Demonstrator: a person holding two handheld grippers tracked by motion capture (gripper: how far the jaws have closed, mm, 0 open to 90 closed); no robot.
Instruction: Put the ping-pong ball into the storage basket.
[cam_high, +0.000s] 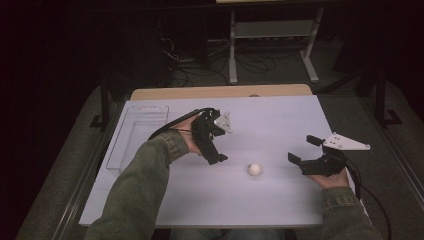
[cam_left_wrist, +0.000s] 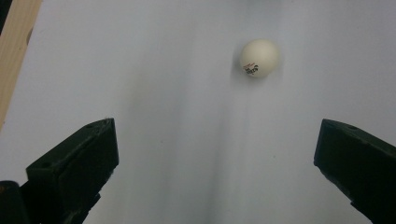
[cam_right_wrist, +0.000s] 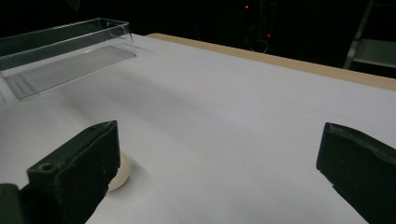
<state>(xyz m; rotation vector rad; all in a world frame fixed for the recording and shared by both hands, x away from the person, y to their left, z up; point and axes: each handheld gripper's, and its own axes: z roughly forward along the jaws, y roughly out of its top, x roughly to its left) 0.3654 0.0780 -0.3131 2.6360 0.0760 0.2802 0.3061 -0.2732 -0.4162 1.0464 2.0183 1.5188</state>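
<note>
You hold the left gripper (cam_high: 216, 150) above the white table (cam_high: 280, 120), tilted down toward the ball (cam_high: 255, 169), which sits on the bare surface between your two grippers, nearer your edge of the table than the far one. Left jaws are wide apart with nothing in them; in the left gripper view the ball (cam_left_wrist: 259, 58) lies ahead of the jaws, a bit to the right of centre, clear of both, printed mark facing the camera. Your right gripper (cam_high: 306, 149) is low on the right side of the table, pointed left toward the ball, jaws also spread wide and holding nothing. In the right gripper view the ball (cam_right_wrist: 120, 171) peeks out just behind the left-hand jaw, partly hidden by it; can't tell if it touches the jaw. A clear plastic tray (cam_high: 135, 135) rests on the left part of the table, well apart from the ball, and shows again at upper left of the right gripper view (cam_right_wrist: 65, 51). Green sleeves (cam_high: 140, 190) come in from the bottom of the high view.
</note>
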